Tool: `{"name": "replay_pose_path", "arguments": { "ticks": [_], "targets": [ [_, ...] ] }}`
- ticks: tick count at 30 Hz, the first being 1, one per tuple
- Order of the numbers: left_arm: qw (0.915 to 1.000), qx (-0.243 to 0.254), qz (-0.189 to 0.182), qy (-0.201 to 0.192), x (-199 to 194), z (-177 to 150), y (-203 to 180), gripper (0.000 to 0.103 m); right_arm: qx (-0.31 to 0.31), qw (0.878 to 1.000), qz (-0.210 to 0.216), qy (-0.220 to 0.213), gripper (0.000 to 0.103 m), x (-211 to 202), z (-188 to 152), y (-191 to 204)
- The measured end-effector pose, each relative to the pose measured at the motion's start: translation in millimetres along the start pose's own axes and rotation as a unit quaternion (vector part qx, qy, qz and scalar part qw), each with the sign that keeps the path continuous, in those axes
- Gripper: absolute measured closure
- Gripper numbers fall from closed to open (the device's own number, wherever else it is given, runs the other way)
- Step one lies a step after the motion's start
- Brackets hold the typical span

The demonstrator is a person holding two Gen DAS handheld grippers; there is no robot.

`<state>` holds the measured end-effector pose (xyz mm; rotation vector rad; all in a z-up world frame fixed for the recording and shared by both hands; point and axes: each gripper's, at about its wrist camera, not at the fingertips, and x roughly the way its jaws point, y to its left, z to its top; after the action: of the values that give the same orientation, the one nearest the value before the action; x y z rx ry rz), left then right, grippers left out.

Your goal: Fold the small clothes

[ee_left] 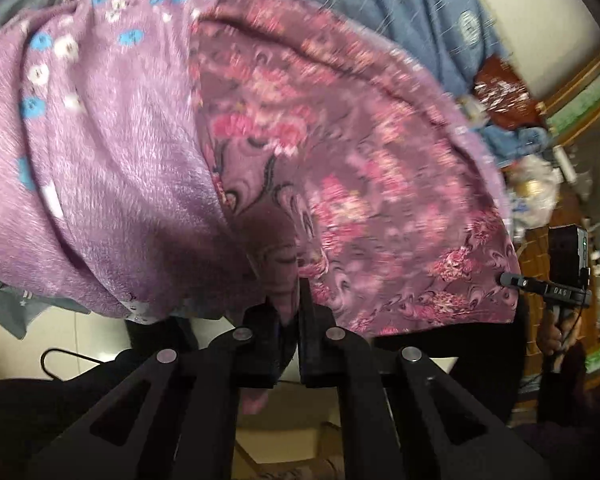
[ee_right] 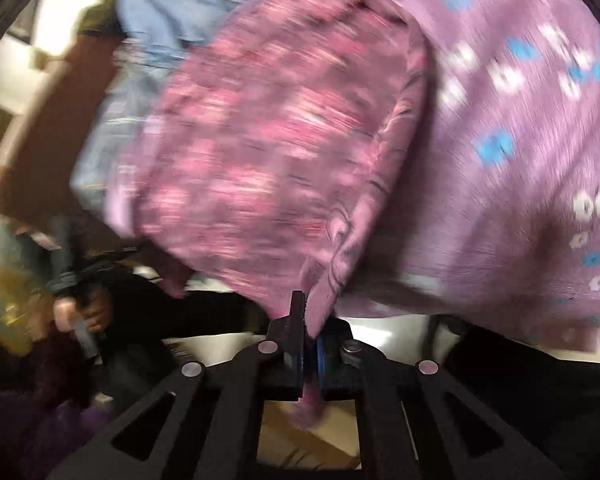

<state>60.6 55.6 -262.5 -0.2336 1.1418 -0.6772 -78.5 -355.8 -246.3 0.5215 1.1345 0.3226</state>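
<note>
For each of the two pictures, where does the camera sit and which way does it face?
Left wrist view: on the left gripper, looking along its fingers at the purple floral garment it pinches; the right gripper shows.
Right wrist view: on the right gripper, facing the same garment, pinched; a hand shows at left.
Shared: the garment and the blue cloth behind it.
</note>
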Motion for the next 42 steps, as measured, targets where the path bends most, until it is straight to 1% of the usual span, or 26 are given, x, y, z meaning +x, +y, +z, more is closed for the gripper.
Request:
{"name": "replay_pose_path", "arguments": {
  "ticks": [2,5,8,10,14,16,19,23,25,26,27,28,29,30,31,32,33,34,35,36,37,38,39,40,41,42],
  "targets": [
    [0.9996,-0.002,-0.026,-0.01,-18.1,7.2,-3.5,0.099,-0.023,0.999,0.032,-0.02,0.1,-21.3,1.8,15.7],
    [0.998,-0.002,-0.056,-0.029,-34.1,18.4,-10.2,0.099,-0.044,0.993,0.087,-0.067,0.1,-53.9,10.8,31.9],
    [0.9957,-0.009,-0.082,-0.042,-49.2,27.2,-9.4,0.099,-0.045,0.986,0.124,-0.1,0.1,-66.2,21.5,40.5],
    [0.9937,-0.017,-0.099,-0.05,-54.9,36.5,-11.8,0.099,-0.04,0.982,0.138,-0.119,0.1,-68.5,31.3,44.3],
    [0.9917,-0.023,-0.111,-0.061,-65.3,49.1,-7.0,0.099,-0.027,0.974,0.166,-0.151,0.1,-75.4,50.9,49.5],
    [0.9898,-0.031,-0.121,-0.069,-71.6,60.8,-3.5,0.099,-0.023,0.969,0.177,-0.169,0.1,-85.8,60.0,48.0],
    [0.9866,-0.05,-0.132,-0.082,-76.0,87.5,5.2,0.099,-0.011,0.962,0.185,-0.201,0.1,-94.8,88.3,46.1],
    [0.9834,-0.08,-0.135,-0.091,-66.7,141.5,25.2,0.099,0.023,0.955,0.184,-0.232,0.1,-97.4,136.0,28.4],
    [0.9818,-0.101,-0.131,-0.093,-57.1,176.2,39.7,0.099,0.047,0.95,0.179,-0.25,0.1,-94.0,167.8,13.7],
    [0.9799,-0.118,-0.132,-0.092,-47.7,200.9,48.4,0.099,0.06,0.949,0.172,-0.258,0.1,-90.6,185.2,5.2],
    [0.9788,-0.128,-0.131,-0.091,-40.7,216.3,56.2,0.099,0.079,0.947,0.164,-0.265,0.1,-84.9,206.4,-6.5],
    [0.9778,-0.139,-0.129,-0.089,-31.6,233.5,63.1,0.099,0.104,0.943,0.161,-0.271,0.1,-77.3,227.8,-20.6],
    [0.9769,-0.15,-0.124,-0.088,-19.4,252.8,70.2,0.099,0.119,0.94,0.161,-0.276,0.1,-72.1,240.4,-30.2],
    [0.9762,-0.16,-0.118,-0.087,-6.2,273.0,74.5,0.098,0.143,0.934,0.154,-0.287,0.1,-61.4,263.6,-47.1],
    [0.9755,-0.17,-0.109,-0.086,9.8,292.2,79.2,0.098,0.156,0.932,0.149,-0.293,0.1,-55.3,274.1,-56.1],
    [0.9752,-0.181,-0.1,-0.079,31.8,312.8,86.6,0.098,0.182,0.927,0.143,-0.297,0.093,-43.6,290.2,-71.0],
    [0.9744,-0.191,-0.09,-0.077,44.7,322.2,92.6,0.098,0.214,0.921,0.136,-0.297,0.092,-28.1,305.3,-87.7],
    [0.9722,-0.207,-0.076,-0.078,56.4,328.1,100.6,0.098,0.244,0.916,0.114,-0.298,0.084,-12.9,316.3,-103.4],
    [0.9668,-0.231,-0.069,-0.084,66.7,329.6,110.8,0.098,0.262,0.912,0.099,-0.298,0.064,-4.3,320.9,-112.9],
    [0.9562,-0.264,-0.08,-0.099,75.9,323.8,123.6,0.098,0.297,0.903,0.091,-0.297,0.053,10.1,322.6,-129.7],
    [0.9486,-0.282,-0.087,-0.114,78.5,316.1,130.2,0.098,0.317,0.893,0.104,-0.301,0.041,18.3,320.0,-140.5],
    [0.942,-0.293,-0.093,-0.134,77.1,306.9,133.7,0.098,0.324,0.887,0.116,-0.308,0.041,23.0,316.3,-146.7],
    [0.9376,-0.296,-0.099,-0.153,73.6,299.9,134.6,0.098,0.324,0.882,0.117,-0.322,0.041,27.7,310.3,-152.9],
    [0.9331,-0.295,-0.104,-0.177,67.7,292.1,133.6,0.098,0.321,0.884,0.105,-0.324,0.041,28.4,309.2,-154.4],
    [0.9275,-0.296,-0.093,-0.209,58.4,283.9,131.2,0.094,0.315,0.89,0.084,-0.318,0.041,28.7,310.8,-152.4],
    [0.9181,-0.297,-0.06,-0.255,41.2,276.1,127.1,0.08,0.292,0.901,0.078,-0.31,0.041,26.5,316.2,-143.8]
  ]
}}
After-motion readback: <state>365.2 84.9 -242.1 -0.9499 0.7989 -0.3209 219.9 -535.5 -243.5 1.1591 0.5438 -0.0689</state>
